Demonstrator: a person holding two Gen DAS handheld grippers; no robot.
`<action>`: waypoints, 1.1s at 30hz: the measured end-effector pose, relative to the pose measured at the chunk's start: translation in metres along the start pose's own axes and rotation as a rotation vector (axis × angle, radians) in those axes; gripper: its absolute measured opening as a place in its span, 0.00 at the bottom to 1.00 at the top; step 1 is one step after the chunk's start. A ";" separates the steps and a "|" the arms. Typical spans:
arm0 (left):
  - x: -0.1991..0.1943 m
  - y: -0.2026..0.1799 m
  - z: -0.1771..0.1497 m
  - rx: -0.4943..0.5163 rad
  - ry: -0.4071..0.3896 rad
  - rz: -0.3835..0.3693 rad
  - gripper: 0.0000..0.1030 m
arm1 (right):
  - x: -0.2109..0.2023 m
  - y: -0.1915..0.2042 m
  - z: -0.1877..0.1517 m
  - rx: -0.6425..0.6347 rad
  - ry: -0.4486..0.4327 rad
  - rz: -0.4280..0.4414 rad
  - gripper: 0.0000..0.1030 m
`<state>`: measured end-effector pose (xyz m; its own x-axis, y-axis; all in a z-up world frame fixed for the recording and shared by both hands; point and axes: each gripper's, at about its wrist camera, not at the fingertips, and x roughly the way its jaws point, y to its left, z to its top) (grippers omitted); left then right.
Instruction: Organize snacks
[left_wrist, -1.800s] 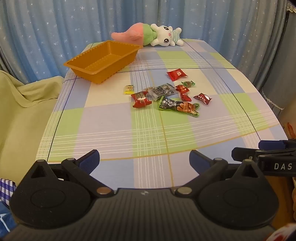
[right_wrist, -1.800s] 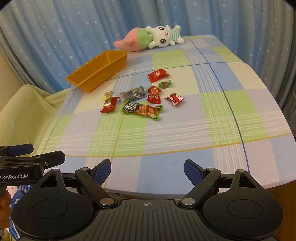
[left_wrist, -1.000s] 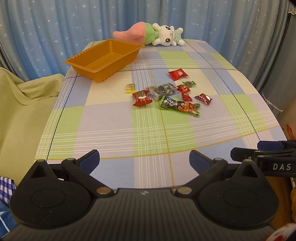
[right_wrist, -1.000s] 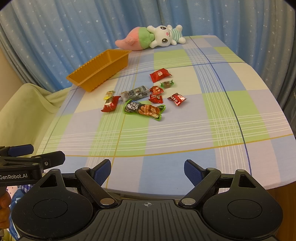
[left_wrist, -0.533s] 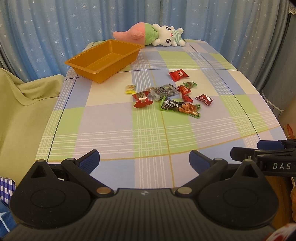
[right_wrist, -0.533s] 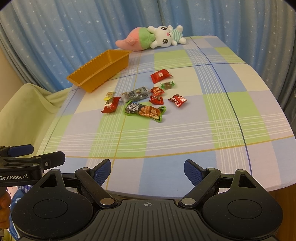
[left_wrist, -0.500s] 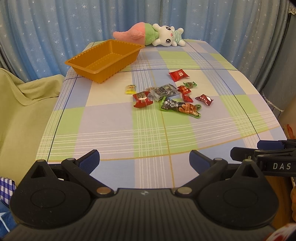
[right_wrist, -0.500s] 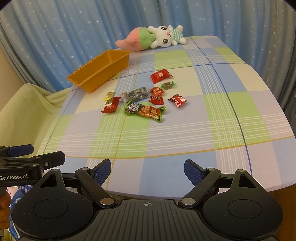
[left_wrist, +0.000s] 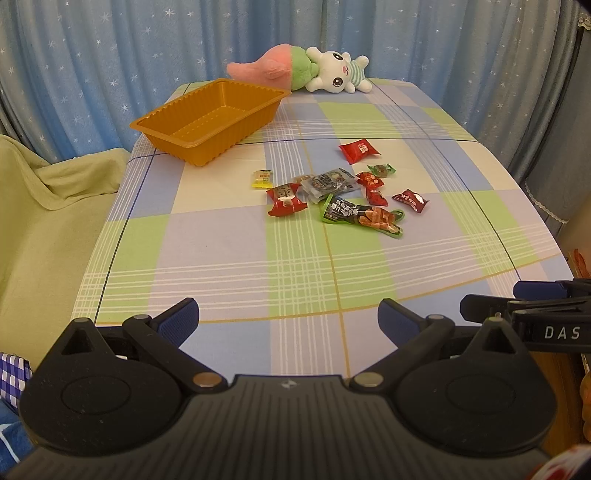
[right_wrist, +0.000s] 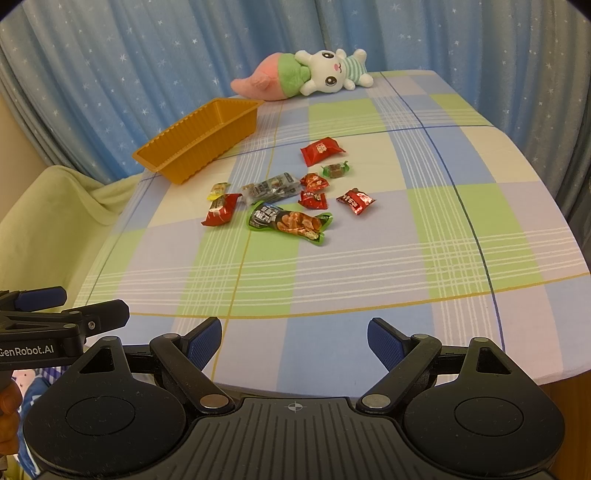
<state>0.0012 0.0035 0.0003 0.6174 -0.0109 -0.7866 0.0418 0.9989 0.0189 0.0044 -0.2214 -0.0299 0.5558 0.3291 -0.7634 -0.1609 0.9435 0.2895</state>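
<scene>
Several snack packets lie in a loose cluster mid-table: a long green packet (left_wrist: 360, 216) (right_wrist: 290, 222), a clear grey packet (left_wrist: 328, 184) (right_wrist: 271, 191), small red packets (left_wrist: 359, 150) (right_wrist: 320, 150) and a small yellow one (left_wrist: 262, 178) (right_wrist: 218, 190). An empty orange tray (left_wrist: 207, 120) (right_wrist: 199, 139) stands at the far left of the table. My left gripper (left_wrist: 288, 320) and my right gripper (right_wrist: 294, 341) are both open and empty, above the table's near edge, well short of the snacks.
A plush rabbit with a pink-and-green body (left_wrist: 314, 74) (right_wrist: 314, 74) lies at the table's far edge. Blue star curtains hang behind. A pale green covered seat (left_wrist: 44, 206) stands left of the checked tablecloth (left_wrist: 240, 258).
Both grippers have drifted slightly forward and their views shifted a little; nothing on the table has moved, and both stay open.
</scene>
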 end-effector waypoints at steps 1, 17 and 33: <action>0.000 0.000 0.000 0.000 0.000 0.000 1.00 | 0.000 0.000 0.000 0.000 0.000 0.000 0.83; 0.001 0.002 0.001 0.000 0.002 -0.001 1.00 | 0.003 -0.001 0.002 0.001 0.003 0.002 0.83; 0.000 0.006 0.003 -0.003 0.007 0.001 1.00 | 0.008 0.000 0.005 0.002 0.007 0.002 0.83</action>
<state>0.0040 0.0094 0.0019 0.6117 -0.0092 -0.7911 0.0388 0.9991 0.0183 0.0133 -0.2190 -0.0335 0.5497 0.3312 -0.7669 -0.1605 0.9428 0.2921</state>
